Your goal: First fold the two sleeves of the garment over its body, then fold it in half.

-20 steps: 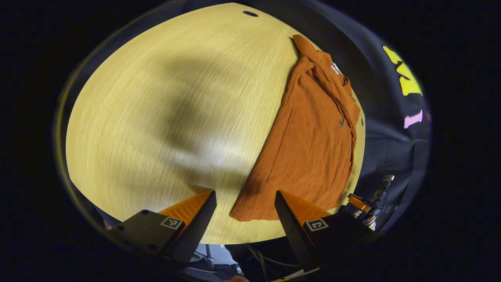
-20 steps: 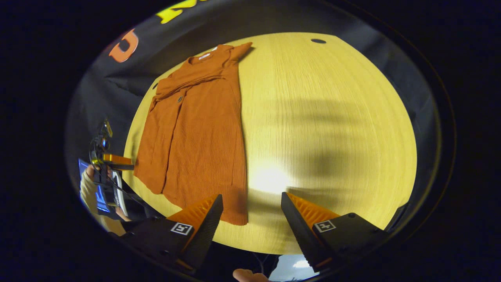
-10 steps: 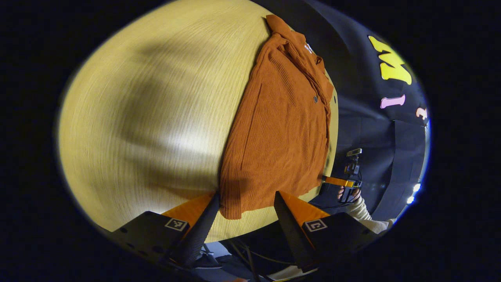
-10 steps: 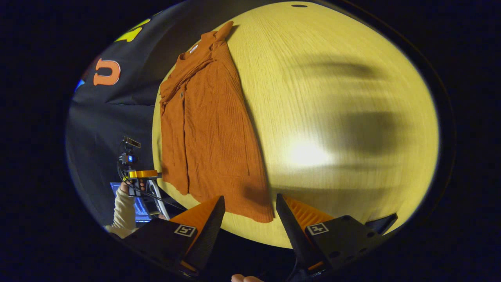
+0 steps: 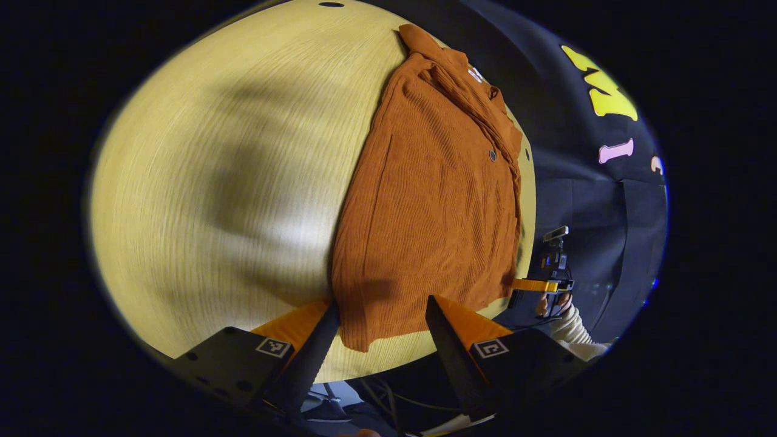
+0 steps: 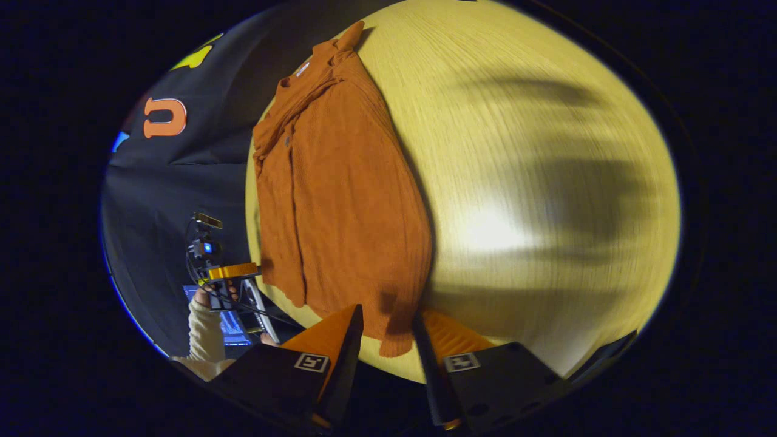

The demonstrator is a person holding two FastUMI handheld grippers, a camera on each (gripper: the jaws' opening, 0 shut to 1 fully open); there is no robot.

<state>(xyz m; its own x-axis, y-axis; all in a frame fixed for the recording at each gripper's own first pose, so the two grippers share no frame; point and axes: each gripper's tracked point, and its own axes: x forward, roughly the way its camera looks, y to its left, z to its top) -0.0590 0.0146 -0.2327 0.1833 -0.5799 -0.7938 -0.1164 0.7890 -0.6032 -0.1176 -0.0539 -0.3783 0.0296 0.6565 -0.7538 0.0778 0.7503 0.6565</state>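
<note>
Garment (image 5: 431, 200) lies flat along 1 desk (image 5: 212, 182) edge, sleeves folded in. Left gripper (image 5: 379, 318) and right gripper (image 6: 388, 331) hover at hem corners, both jaws parted, gripping nothing.

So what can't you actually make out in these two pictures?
- Whether either tool is touching the shirt: in the left gripper view the left tool straddles the hem corner, and contact is unclear.
- Same for the right tool in the right gripper view.
- The shirt's neck label: too small.
- The table's near edge: cut off by the tools.
</note>
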